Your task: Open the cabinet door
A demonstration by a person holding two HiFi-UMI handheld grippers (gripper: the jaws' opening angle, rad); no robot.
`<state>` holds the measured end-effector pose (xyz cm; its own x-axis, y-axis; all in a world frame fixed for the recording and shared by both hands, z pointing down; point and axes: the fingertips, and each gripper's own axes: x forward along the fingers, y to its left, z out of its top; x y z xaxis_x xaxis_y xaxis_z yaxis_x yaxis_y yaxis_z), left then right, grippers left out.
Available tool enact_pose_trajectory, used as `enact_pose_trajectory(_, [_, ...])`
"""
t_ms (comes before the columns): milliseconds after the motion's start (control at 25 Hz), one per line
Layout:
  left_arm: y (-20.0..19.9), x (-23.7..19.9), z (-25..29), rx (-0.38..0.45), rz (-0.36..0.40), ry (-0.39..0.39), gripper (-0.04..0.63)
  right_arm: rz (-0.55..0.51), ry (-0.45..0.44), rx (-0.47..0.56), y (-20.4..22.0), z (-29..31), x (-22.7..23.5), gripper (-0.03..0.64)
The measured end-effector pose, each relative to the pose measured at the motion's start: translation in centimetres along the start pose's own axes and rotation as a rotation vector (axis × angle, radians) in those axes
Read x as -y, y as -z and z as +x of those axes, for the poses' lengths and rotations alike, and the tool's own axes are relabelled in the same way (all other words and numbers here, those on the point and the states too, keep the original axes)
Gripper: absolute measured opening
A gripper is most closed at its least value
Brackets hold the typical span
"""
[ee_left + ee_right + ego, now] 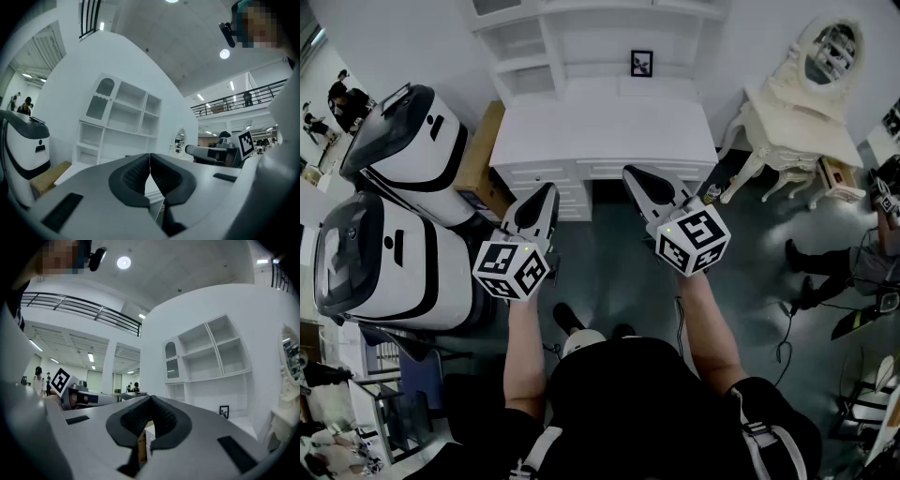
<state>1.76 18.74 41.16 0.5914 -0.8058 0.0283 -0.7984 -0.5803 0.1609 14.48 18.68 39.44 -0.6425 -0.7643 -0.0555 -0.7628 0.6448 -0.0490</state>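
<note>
1. Head view: the left tongs [548,191] and right tongs [630,173] are held side by side, level, each in one of the person's hands. Both point toward 12 o'clock at a white table [600,127], short of its front edge. The left tongs are clenched with nothing in them. A white shelf unit [581,37] stands on the table's back, with a small picture frame [642,63] before it. The cabinet door [495,6] is at 11 o'clock, cut by the picture's top edge and well apart from both tongs. At 9 o'clock stand two white-and-black machines [403,141], with a cardboard box [478,155] between the upper one and the table. At 2 o'clock is a cream dressing table [797,117] with an oval mirror [834,47].

2. Left gripper view: the dark pads meet along a thin seam with nothing between them. Past them at 11 o'clock rises the shelf unit. The arched cabinet door fills its upper left compartment and sits shut in its frame. One machine and the cardboard box lie at 9 o'clock, and the right tongs show at 3 o'clock.

3. Right gripper view: the right tongs are also clenched, tips touching, holding nothing. The cardboard box and the table's drawers show through the gap below the tips. The shelf unit stands at 2 o'clock, its arched door at the upper left, shut. The left tongs lie at 9 o'clock.
</note>
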Motion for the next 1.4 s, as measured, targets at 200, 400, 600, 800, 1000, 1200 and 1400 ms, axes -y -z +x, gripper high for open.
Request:
enact_pose_trajectory(200, [0.0,1.2,0.6,0.004,0.006,0.015,0.025,-0.011,0.007,-0.005,0.0,-1.0,0.3,0.015])
enact_pose_trajectory(400, [0.3,2.7,0.8,0.000,0.016,0.030,0.025,-0.024,0.017,-0.007,0.2,-2.5,0.5,0.015])
enact_pose_trajectory(600, [0.8,3.9,1.1,-0.009,0.022,0.037,0.025,0.005,0.018,-0.004,0.4,-3.4,1.3,0.015])
enact_pose_trajectory(800, [1.3,3.4,1.0,-0.013,0.020,0.020,0.025,0.082,0.030,-0.010,1.2,-2.8,2.3,0.017])
enact_pose_trajectory(1000, [1.9,1.2,1.6,-0.028,0.005,0.007,0.025,0.111,0.025,-0.038,2.7,-1.1,2.7,0.018])
enact_pose_trajectory(1200, [2.3,-0.8,4.1,-0.037,-0.002,0.017,0.025,0.101,0.057,-0.047,3.7,0.8,4.5,0.018])
enact_pose_trajectory(1400, [1.4,-3.7,7.1,-0.017,-0.002,0.032,0.025,0.078,0.113,-0.028,2.7,3.9,7.3,0.018])
